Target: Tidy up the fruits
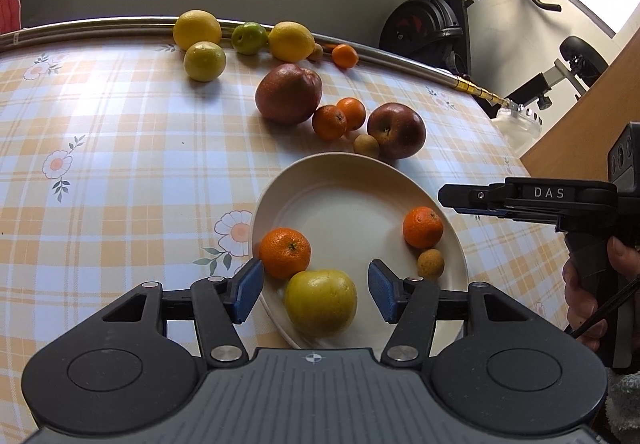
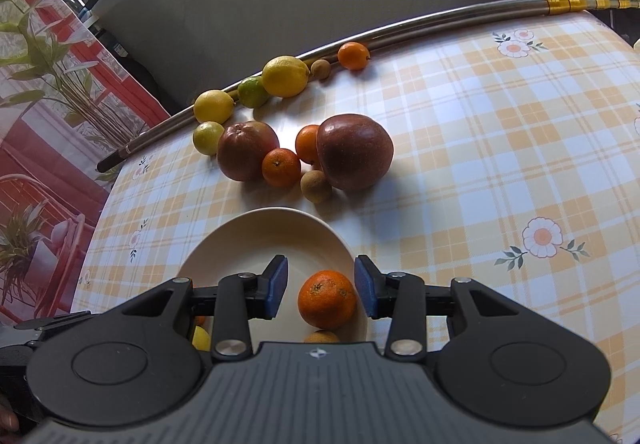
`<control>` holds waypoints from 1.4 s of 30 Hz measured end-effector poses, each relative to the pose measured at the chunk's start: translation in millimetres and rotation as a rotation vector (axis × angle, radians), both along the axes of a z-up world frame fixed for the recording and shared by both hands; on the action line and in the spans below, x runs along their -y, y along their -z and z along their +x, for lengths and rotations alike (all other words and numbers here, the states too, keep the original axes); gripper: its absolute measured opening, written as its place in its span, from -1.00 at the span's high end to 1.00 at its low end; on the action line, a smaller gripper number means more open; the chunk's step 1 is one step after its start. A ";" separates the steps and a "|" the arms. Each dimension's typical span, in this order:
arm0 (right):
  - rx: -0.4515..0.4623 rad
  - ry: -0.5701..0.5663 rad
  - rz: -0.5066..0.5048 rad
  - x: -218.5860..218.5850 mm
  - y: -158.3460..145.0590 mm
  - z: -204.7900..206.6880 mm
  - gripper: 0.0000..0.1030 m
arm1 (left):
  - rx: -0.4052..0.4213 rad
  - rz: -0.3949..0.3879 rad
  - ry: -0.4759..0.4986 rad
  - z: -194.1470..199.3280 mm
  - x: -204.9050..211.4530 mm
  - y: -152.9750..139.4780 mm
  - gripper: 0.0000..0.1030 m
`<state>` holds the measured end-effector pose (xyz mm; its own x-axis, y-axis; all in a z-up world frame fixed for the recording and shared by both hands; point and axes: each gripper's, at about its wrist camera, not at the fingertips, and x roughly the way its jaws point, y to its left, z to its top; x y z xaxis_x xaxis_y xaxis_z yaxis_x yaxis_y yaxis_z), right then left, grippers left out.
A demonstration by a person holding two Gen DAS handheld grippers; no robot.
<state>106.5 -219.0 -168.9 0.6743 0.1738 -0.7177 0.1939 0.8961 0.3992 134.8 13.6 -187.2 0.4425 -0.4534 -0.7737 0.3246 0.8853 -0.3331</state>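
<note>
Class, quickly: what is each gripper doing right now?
Left gripper: open, yellow-green apple lying between its pads, unheld.
Right gripper: open above small orange mandarin.

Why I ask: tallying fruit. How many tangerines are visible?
5 tangerines: two on the plate, two between the red fruits, one by the metal rail. None seems hidden.
</note>
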 end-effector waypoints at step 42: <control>0.136 0.109 -0.055 36.2 -42.6 -20.3 0.13 | 0.162 -0.005 -0.360 41.9 -94.0 -74.4 -0.18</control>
